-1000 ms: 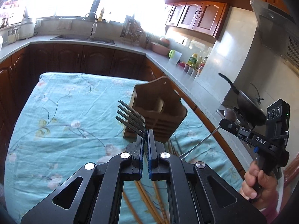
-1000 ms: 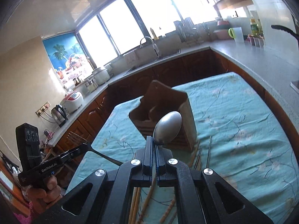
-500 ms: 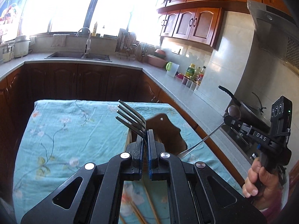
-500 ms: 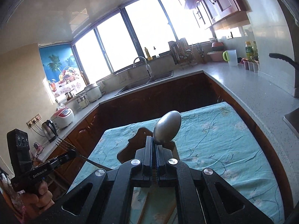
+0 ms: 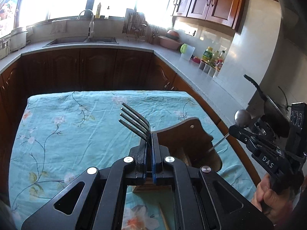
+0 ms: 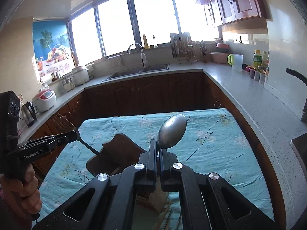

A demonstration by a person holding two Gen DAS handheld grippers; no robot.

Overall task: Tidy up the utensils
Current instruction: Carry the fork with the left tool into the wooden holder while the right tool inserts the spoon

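Left gripper (image 5: 149, 141) clamps one fork (image 5: 134, 121).

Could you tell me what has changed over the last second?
Both tools have tipped upward: the wooden utensil holder has slid low in each view, and more kitchen shows. The left tool still clamps the fork, the right tool the spoon, whose handle now reaches into the holder. Nothing was released; the holder stays on the floral tablecloth.
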